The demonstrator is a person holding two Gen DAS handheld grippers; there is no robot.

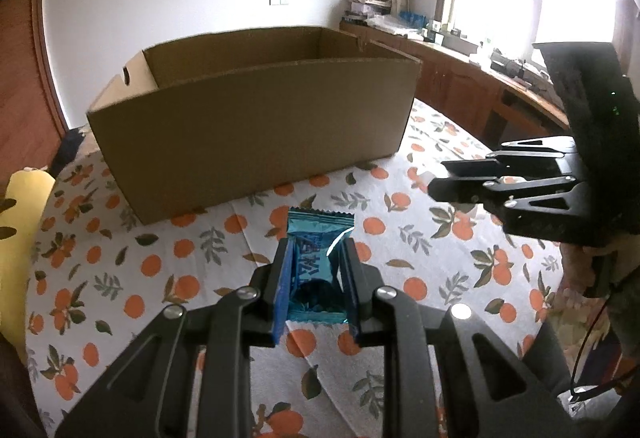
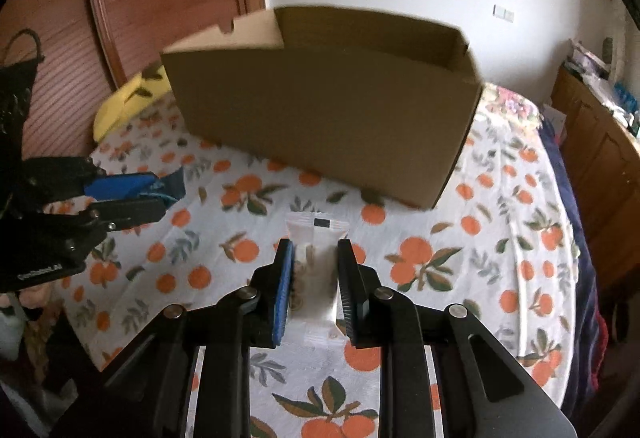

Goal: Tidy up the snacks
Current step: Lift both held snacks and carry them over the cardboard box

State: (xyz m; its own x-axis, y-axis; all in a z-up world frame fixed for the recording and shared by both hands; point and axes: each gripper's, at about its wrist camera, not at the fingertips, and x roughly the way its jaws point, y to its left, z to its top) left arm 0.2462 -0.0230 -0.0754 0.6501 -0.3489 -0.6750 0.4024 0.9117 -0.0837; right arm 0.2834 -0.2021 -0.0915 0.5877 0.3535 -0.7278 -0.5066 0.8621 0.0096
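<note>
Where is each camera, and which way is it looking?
Left wrist: sits on the left gripper, looks forward over the blue snack at the box; right gripper shows too.
Right wrist: sits on the right gripper, faces the white snack and the box; left gripper shows too.
Shared: box, orange-print cloth, both grippers.

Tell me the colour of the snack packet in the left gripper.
Shiny teal-blue foil; the snack packet shows best in the left wrist view, between the left gripper fingers.
</note>
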